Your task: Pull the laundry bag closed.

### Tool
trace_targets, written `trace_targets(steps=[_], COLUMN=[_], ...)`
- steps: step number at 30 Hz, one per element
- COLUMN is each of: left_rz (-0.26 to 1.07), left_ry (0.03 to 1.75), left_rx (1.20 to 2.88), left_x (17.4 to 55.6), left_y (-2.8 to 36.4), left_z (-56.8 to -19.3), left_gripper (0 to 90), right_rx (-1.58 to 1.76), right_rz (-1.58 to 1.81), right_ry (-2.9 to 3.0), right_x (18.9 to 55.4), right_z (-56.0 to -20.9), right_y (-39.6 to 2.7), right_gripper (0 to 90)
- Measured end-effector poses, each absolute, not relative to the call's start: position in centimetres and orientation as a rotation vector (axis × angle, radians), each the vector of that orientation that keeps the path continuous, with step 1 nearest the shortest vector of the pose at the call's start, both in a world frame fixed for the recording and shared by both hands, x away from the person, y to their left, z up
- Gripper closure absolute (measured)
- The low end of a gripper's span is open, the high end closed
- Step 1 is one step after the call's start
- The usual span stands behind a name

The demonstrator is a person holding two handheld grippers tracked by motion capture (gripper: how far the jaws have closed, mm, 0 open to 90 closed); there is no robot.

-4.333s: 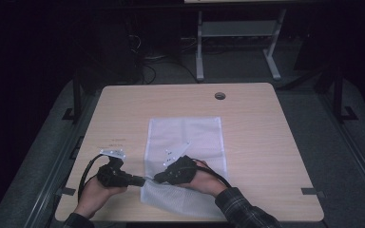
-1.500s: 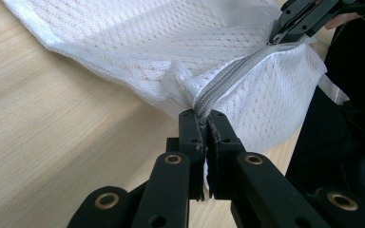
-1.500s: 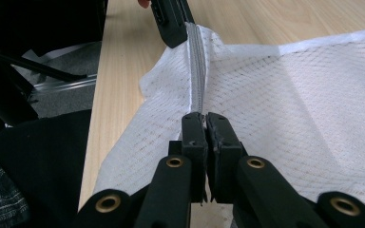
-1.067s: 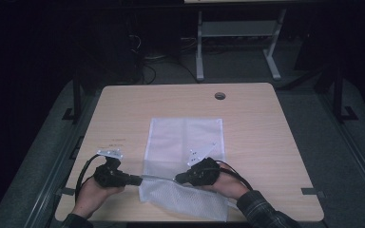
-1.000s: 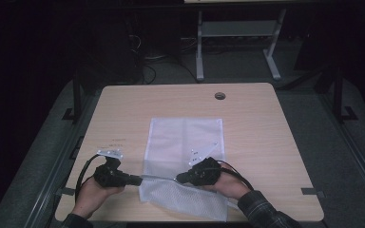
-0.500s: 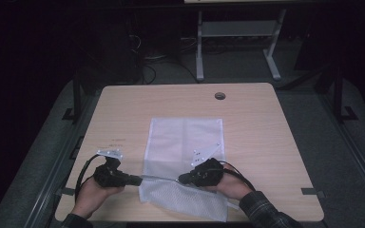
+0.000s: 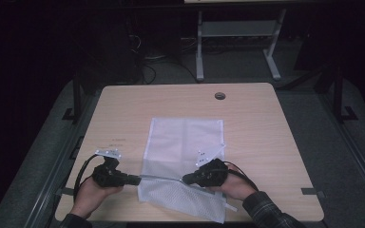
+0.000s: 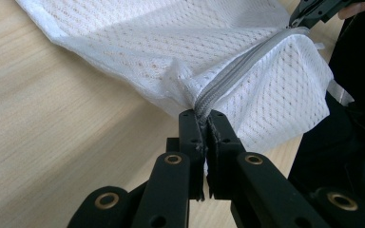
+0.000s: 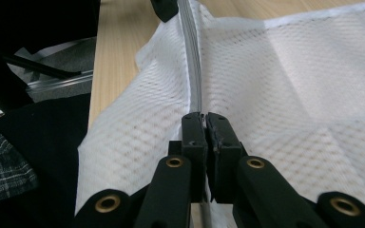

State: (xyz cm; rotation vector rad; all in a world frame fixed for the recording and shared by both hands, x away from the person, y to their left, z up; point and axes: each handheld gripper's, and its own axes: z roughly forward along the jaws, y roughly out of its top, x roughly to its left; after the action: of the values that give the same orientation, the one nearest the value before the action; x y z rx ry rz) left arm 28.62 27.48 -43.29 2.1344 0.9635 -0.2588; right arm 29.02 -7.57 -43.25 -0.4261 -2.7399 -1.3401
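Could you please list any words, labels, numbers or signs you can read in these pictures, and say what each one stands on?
None can be read.
A faint dark mark on the table, left of the mesh bag: too small and blurred to read.
The bag, its zipper and both tools: no lettering visible.

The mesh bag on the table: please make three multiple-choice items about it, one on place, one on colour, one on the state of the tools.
1. Where does the mesh bag lie on the table?
A. middle, reaching the near edge
B. far right corner
C. beside the round hole

2. What colour is the bag's zipper?
A. red
B. grey
C. black

3. How do the left tool and the right tool stand?
A. both wide open
B. one open, one shut
C. both shut on the zipper

Answers: 1 A, the high view shows it central and near; 2 B, a grey strip runs through white mesh; 3 C, each pair of jaws pinches the zipper.
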Motion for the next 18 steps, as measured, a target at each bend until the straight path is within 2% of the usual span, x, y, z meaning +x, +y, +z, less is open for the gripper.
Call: trace_targets(steps=[18], left_rz=[-0.269], left_ry=[0.95], left_rx=[2.141], left_x=[28.6], left_y=[27.2], left_z=[-43.3], left_gripper=[86.3], right_rx=[-0.44], right_rz=[-1.348], right_ry=[-2.753], right_x=[28.8], right_z=[-43.2], right_y=[-9.3], right_gripper=[86.7])
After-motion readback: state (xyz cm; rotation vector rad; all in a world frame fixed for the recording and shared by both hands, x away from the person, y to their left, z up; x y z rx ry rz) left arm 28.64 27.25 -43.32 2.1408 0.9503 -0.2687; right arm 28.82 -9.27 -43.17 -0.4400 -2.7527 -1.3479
